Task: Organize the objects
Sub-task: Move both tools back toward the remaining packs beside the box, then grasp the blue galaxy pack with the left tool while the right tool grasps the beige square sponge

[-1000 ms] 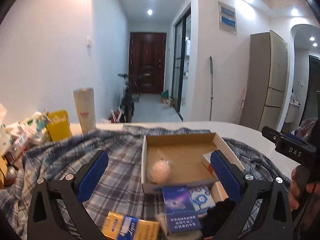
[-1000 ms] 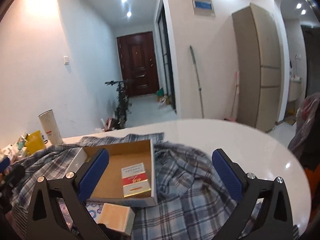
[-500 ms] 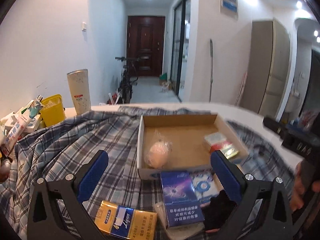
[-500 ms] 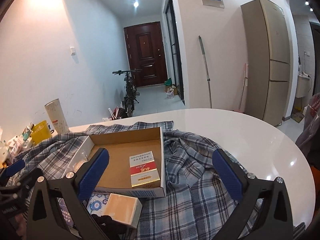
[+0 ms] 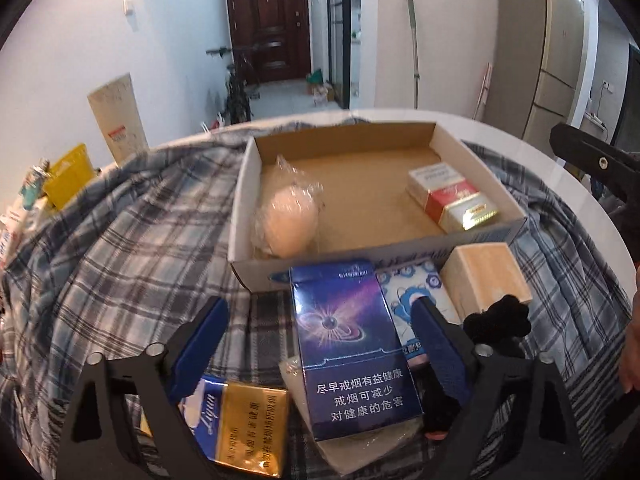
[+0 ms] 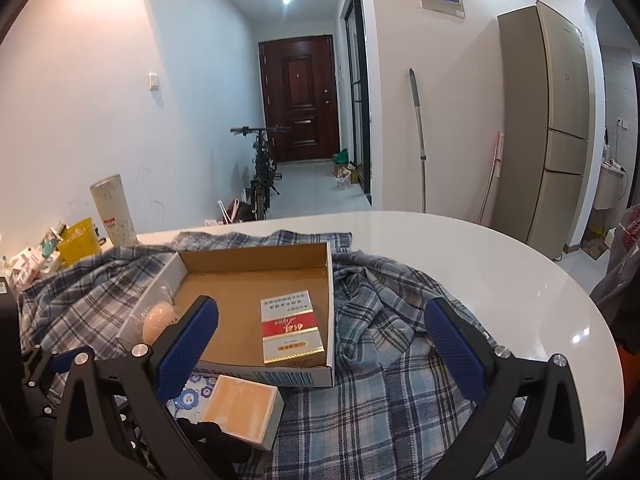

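Observation:
An open cardboard box (image 5: 496, 184) (image 6: 330, 280) sits on a plaid cloth and holds a wrapped pale ball (image 5: 290, 222) (image 6: 158, 320) and a red-and-white pack (image 5: 452, 196) (image 6: 290, 330). In front of it lie a blue pack (image 5: 352, 352), a gold-and-blue pack (image 5: 240, 424), a flower-print packet (image 5: 412, 300) (image 6: 196, 390), a tan box (image 5: 484, 276) (image 6: 240, 410) and a black fuzzy item (image 5: 496, 320). My left gripper (image 5: 320, 344) is open, its fingers either side of the blue pack. My right gripper (image 6: 320, 344) is open and empty above the box's near right corner.
The plaid cloth (image 6: 384, 412) covers much of a round white table (image 6: 500, 280). A tall pale tube (image 6: 112, 208), a yellow tub (image 6: 78, 242) and several small packages (image 6: 24, 266) stand at the far left. A hand shows at the left wrist view's right edge (image 5: 632, 344).
My left gripper has tilted down and moved in over the loose packs; its fingers now flank the blue pack. The right gripper has drifted slightly forward and stays open.

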The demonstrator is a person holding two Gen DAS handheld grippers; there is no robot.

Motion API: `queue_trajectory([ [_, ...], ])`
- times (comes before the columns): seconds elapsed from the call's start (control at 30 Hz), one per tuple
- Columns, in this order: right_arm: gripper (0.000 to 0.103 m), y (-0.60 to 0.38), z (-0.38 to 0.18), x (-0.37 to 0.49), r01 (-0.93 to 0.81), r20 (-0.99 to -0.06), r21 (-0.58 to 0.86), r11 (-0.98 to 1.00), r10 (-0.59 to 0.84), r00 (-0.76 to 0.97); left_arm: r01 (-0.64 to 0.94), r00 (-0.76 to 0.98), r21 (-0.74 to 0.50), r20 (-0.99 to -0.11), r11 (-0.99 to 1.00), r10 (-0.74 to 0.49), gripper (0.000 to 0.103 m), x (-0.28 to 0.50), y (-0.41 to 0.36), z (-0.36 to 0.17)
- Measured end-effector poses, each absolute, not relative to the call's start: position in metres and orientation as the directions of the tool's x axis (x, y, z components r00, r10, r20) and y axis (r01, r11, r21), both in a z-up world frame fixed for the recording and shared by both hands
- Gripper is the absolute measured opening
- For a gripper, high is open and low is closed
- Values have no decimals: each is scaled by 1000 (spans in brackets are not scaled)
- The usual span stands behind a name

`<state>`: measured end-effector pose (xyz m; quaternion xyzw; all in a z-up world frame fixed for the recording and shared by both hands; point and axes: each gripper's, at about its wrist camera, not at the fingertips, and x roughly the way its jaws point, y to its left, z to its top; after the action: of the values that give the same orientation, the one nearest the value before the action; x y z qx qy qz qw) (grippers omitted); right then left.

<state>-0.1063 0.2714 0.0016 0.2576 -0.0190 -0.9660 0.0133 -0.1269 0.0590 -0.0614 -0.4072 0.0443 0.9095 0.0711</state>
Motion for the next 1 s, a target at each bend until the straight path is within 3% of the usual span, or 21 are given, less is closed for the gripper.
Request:
queue_trajectory([
  [0.13, 103, 268, -1, -108, 36, -515, 38, -999, -51, -856, -168, -633, 41, -770, -985, 76, 82, -131, 61, -69],
  [0.33, 103, 265, -1, -108, 31, -511, 23, -999, -39, -859, -171, -621, 33, -779, -985, 82, 56, -132, 61, -71],
  [0.57, 103, 266, -3, -109, 43, -525, 43, -998, -59, -849, -171, -668, 12, -736, -985, 107, 54, -125, 57, -58],
  [0.83, 103, 273, -12, -117, 80, -562, 198, -977, -180, -807, -94, -815, -27, -571, -995, 92, 54, -106, 39, -24],
  [1.0, 103, 271, -20, -122, 93, -599, 249, -964, -229, -767, -45, -827, -16, -560, -999, 47, 54, -108, 33, -19],
])
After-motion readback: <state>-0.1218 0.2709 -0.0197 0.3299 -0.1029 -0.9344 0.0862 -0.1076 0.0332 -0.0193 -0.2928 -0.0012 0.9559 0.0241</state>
